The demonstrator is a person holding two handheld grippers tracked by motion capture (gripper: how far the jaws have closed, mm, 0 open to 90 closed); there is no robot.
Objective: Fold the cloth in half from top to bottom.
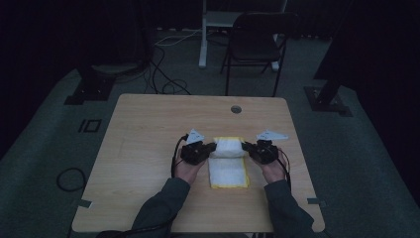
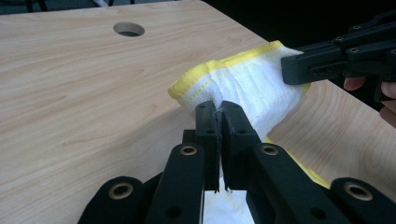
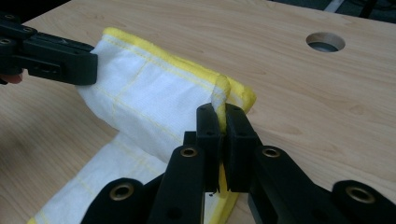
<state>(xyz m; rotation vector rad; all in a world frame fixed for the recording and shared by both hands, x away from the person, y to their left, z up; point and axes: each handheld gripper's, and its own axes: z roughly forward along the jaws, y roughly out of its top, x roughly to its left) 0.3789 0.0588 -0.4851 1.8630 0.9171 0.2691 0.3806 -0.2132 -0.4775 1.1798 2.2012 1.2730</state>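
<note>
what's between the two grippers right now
The white, yellow-edged cloth spans from left gripper to right gripper, each pinching a corner, in the high view.

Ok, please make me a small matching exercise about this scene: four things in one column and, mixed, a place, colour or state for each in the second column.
Things:
1. cloth
2. left gripper
3. round hole
4. folding chair

Descriptions:
A. on the floor beyond the table
B. white with a yellow border
C. shut on a pinch of fabric
D. in the table top, near its far edge

Pairs: 1-B, 2-C, 3-D, 4-A
</note>
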